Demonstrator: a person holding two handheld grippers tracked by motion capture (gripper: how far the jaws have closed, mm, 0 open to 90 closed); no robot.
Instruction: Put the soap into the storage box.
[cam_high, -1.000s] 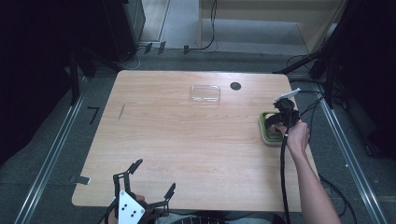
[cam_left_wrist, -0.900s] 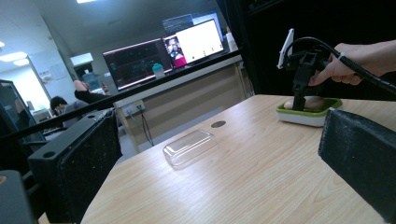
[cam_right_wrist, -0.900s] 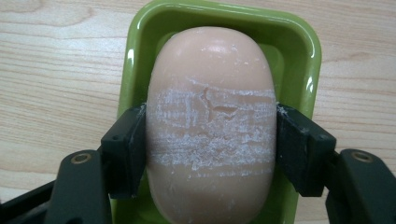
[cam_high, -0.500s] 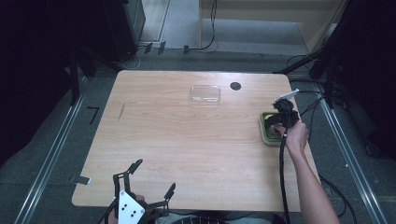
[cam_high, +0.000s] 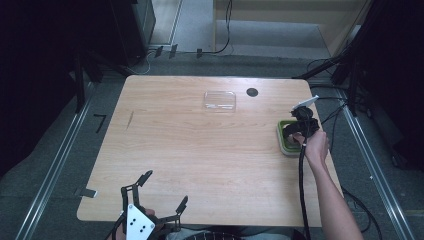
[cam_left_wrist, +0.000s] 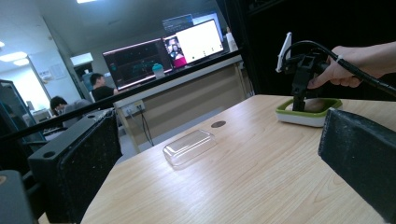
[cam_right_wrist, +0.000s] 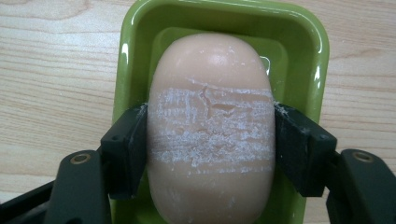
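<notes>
Nothing has moved: right gripper (cam_right_wrist: 210, 140) clamps one soap bar (cam_right_wrist: 211, 126) in one green dish (cam_right_wrist: 299, 32); left gripper (cam_high: 152, 200) gapes empty.

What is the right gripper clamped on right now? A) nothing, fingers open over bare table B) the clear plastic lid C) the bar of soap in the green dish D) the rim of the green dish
C: in the right gripper view the right gripper has its two black fingers pressed against both sides of the peach bar of soap, which lies in the green soap dish.

Overhead table (cam_high: 200, 165) view, two close jaw-cameras
</notes>
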